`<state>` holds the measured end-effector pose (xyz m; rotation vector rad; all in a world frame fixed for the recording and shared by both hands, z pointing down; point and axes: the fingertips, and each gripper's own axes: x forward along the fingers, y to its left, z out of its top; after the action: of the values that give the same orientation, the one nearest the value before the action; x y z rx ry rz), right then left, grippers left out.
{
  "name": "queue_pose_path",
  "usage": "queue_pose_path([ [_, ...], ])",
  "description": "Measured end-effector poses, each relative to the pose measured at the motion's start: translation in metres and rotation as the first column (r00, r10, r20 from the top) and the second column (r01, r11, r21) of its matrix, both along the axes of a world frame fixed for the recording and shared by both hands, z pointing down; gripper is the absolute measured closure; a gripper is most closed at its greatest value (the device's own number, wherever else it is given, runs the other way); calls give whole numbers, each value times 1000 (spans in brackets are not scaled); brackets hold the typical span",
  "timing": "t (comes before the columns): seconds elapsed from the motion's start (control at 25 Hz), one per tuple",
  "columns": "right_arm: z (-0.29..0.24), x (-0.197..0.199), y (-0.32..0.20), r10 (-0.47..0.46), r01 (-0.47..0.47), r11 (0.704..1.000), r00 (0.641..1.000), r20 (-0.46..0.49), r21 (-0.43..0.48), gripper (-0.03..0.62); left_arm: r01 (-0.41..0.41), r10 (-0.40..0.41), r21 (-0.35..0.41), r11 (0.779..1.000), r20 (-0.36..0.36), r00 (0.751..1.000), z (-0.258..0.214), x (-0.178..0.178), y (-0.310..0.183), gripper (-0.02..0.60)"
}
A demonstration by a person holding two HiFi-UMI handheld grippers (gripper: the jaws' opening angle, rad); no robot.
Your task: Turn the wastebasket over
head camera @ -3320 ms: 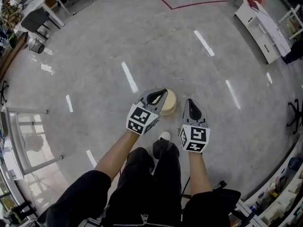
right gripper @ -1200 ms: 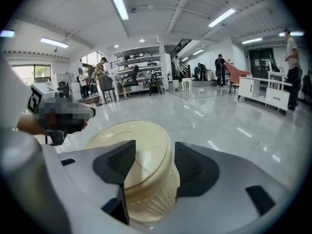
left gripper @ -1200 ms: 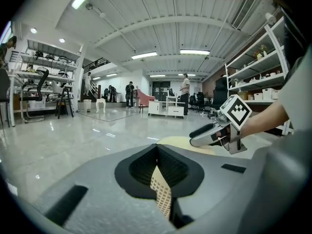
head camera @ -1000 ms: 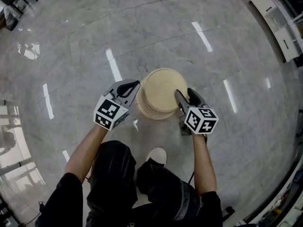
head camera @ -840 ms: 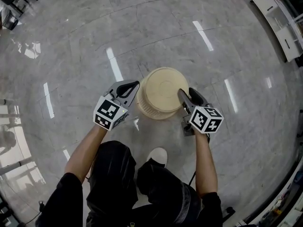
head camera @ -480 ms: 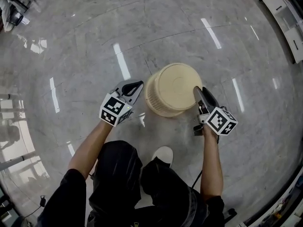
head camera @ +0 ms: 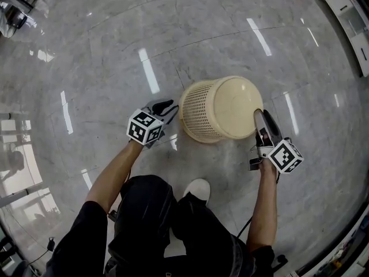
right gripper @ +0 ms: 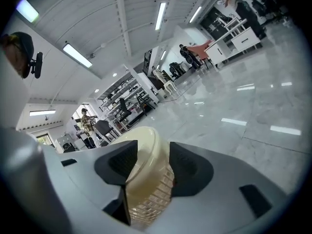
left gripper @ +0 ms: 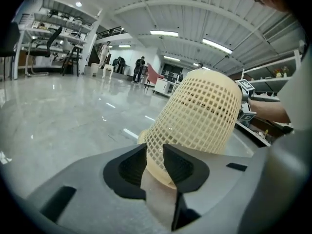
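The cream mesh wastebasket (head camera: 222, 105) is tipped over on the grey floor, its solid base turned to the right and its mesh wall showing on the left. My left gripper (head camera: 169, 105) is low at the basket's left, shut on the rim. In the left gripper view the rim (left gripper: 156, 167) sits between the pads, with the mesh wall (left gripper: 195, 111) rising beyond them. My right gripper (head camera: 259, 117) is at the basket's right. In the right gripper view its jaws stand wide, and the pads press on the edge of the base (right gripper: 146, 165).
The person's dark trouser legs and a white shoe (head camera: 199, 188) are just below the basket. A white shelf unit (head camera: 353, 10) stands at the far right, and furniture (head camera: 11, 16) at the far left. Polished floor surrounds the basket.
The basket stood upside down with its base up. It has since tipped, with the base swung to the right. My left gripper has sunk toward the floor and my right gripper has moved right.
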<state>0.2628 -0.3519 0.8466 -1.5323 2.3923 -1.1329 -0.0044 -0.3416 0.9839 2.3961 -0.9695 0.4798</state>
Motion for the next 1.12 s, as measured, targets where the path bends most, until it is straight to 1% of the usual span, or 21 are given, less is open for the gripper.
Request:
queue_pose_path([
  [0.08,-3,9,3,5,-5,1000,1000,-22,11,392,-6,6,-56,998,-5,1000,20,4,5,486],
  [0.16,-7,20,5,14,-13,1000,998,-57,25,393,-4,1,-95,996,-24,1000,31,10,7,486],
  [0.24,-9,29,5,25,-23,999,997,-71,32,413,21,-30,-129,991,-64,998,36,13,6,486],
  [0.32,-8,29,7,20,-19,999,998,-65,27,413,47,-64,-161,986,-105,992,39,13,6,477],
  [0.4,-7,27,10,10,-8,1000,998,-67,24,413,45,-75,-203,978,-140,987,42,17,8,479],
  [0.52,-6,26,12,5,-4,1000,999,-51,18,413,55,-111,-274,960,-192,975,47,21,9,504],
  [0.56,-6,26,12,6,-5,1000,999,-46,17,414,64,-128,-292,954,-204,971,48,20,8,530],
  [0.6,-6,26,12,7,-6,1000,999,-49,17,413,71,-138,-302,951,-209,968,48,19,8,538],
  [0.64,-7,26,13,5,-4,1000,998,-59,18,413,74,-140,-299,951,-203,969,47,18,7,541],
  [0.72,-9,25,15,-7,10,1000,994,-105,27,413,82,-127,-258,963,-163,978,43,17,6,546],
  [0.8,-11,23,19,-31,39,998,984,-178,40,414,107,-135,-197,974,-131,982,34,11,1,552],
  [0.92,-12,16,23,-73,90,995,953,-294,46,414,150,-158,-87,985,-91,983,13,-6,-11,558],
  [1.0,-12,9,23,-95,119,992,929,-358,45,418,165,-166,-17,986,-61,984,-4,-18,-20,561],
  [1.12,-9,0,26,-120,150,988,901,-417,40,442,172,-171,53,984,-33,985,-27,-34,-28,566],
])
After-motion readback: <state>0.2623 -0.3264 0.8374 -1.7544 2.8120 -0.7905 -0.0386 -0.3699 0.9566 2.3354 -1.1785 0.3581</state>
